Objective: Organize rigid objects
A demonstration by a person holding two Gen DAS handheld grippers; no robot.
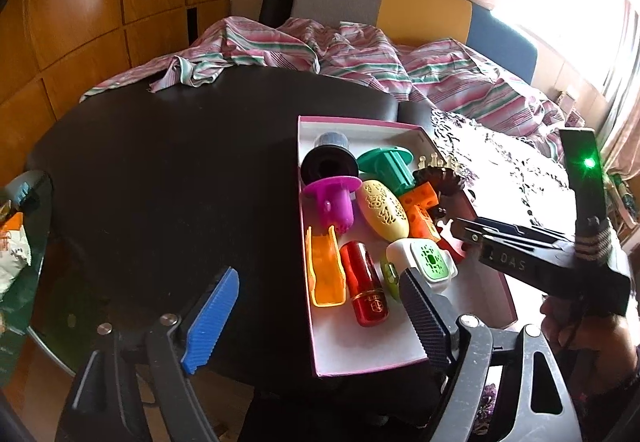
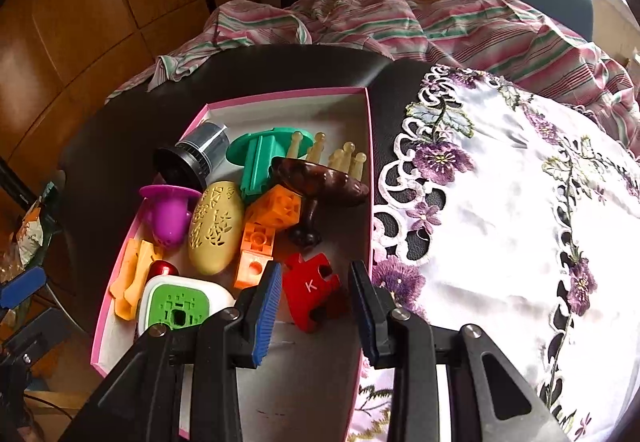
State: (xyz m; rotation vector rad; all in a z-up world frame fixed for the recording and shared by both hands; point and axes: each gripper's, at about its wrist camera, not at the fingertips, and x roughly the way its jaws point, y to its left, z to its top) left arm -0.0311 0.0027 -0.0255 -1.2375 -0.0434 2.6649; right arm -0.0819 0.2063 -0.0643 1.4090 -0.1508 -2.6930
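Note:
A pink-rimmed white box (image 1: 360, 358) (image 2: 370, 130) on the black table holds several rigid objects: a purple funnel piece (image 1: 332, 202) (image 2: 168, 216), a yellow perforated egg (image 1: 384, 214) (image 2: 216, 226), a red cylinder (image 1: 366, 288), a white and green square piece (image 1: 424, 262) (image 2: 178, 308), an orange trough (image 1: 324, 270) and a green spool (image 2: 260, 158). A red block marked K (image 2: 312, 292) lies in the box between the jaws of my right gripper (image 2: 314, 314), which is open around it. My left gripper (image 1: 320, 322) is open and empty above the box's near left corner.
A white cloth with purple embroidered flowers (image 2: 500, 222) covers the table right of the box. A striped pink sheet (image 1: 320, 50) lies behind on a bed. A black table surface (image 1: 160, 182) spreads left of the box. A glass side table with packets (image 1: 16, 242) stands far left.

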